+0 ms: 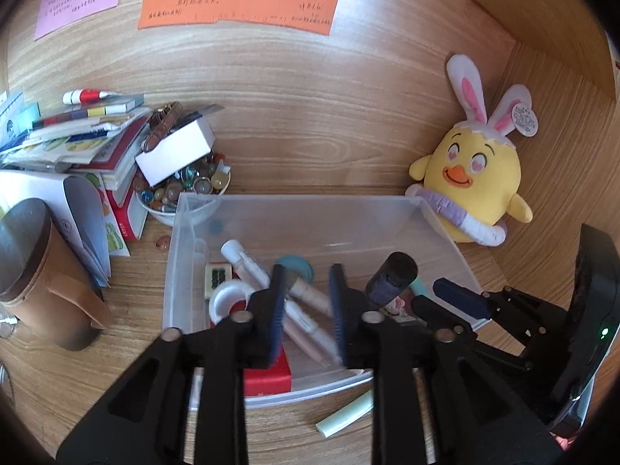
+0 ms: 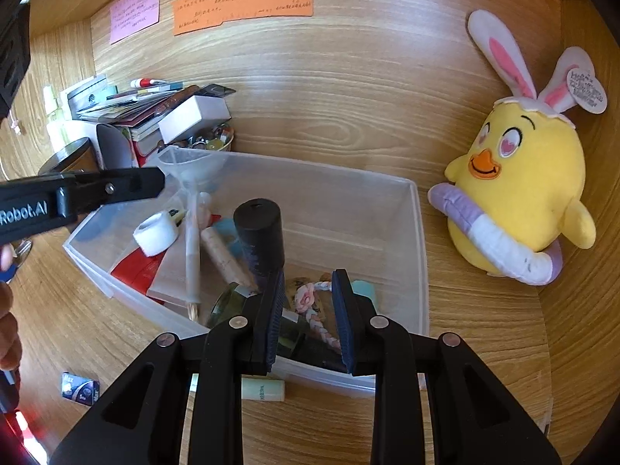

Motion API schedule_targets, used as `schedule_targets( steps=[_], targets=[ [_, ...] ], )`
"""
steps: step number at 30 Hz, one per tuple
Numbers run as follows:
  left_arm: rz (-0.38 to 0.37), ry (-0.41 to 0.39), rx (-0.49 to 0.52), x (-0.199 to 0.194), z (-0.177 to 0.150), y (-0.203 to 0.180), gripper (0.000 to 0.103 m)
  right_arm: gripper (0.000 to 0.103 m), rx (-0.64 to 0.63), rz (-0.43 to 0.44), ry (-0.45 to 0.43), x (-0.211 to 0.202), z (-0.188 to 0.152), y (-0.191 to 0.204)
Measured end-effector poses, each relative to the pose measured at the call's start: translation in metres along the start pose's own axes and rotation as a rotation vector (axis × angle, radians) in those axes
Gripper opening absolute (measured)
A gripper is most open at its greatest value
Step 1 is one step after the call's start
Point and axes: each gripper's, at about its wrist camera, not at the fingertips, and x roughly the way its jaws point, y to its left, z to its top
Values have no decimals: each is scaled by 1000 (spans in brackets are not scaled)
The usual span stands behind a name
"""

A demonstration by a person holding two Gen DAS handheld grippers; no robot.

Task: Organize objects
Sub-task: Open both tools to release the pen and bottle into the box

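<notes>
Both grippers over clear bin (image 1: pixel 182 271) on wood desk (image 1: pixel 310 116).
Left gripper (image 1: pixel 308 310) stood narrowly parted, empty, above pens (image 1: pixel 306 290). Right gripper (image 2: pixel 310 317) narrow, nothing pinched; black cylinder (image 2: pixel 259 232) sat upright inside bin beside its left finger.

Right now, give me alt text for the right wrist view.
The right tool hovers, jaws apart, over a clear bin of pens, tape and a black bottle on a wooden desk. A yellow chick plush sits to its right.
</notes>
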Motion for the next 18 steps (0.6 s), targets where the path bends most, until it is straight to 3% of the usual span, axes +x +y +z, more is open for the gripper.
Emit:
schedule_targets(
  steps=[6, 18],
  targets=[
    [18, -5, 25, -6, -6, -4, 49, 43, 4, 12, -14, -6, -1, 2],
    [48, -32, 37, -35, -18, -4, 76, 66, 7, 43, -79, -39, -2, 6]
  ],
)
